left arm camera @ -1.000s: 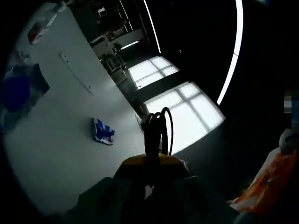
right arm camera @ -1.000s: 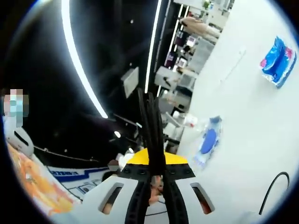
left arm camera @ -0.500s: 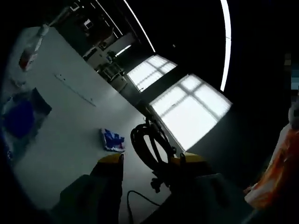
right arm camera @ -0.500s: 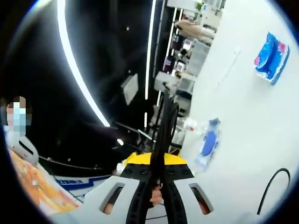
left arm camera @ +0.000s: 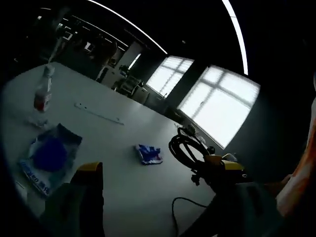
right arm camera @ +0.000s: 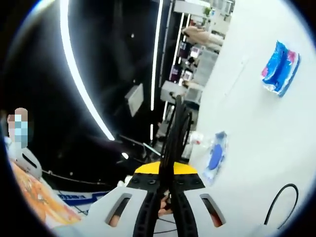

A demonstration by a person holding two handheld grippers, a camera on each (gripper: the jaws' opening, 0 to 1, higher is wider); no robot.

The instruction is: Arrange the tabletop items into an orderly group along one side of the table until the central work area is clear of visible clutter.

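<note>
Right gripper [right arm camera: 167, 185]: we see its jaws clamped on the coiled black cable [right arm camera: 175, 133], lifted clear for carrying aside.
Left gripper [left arm camera: 163, 197]: jaws spread wide, empty.
Desk [left arm camera: 123, 182]: blue packet [left arm camera: 148, 154] mid-desk; water bottle [left arm camera: 43, 93] and blue-printed bag [left arm camera: 49, 155] near one edge.

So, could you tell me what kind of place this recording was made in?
Probably an open-plan office or lab: a large white table, big gridded windows, long ceiling light strips, and desks with equipment behind.
</note>
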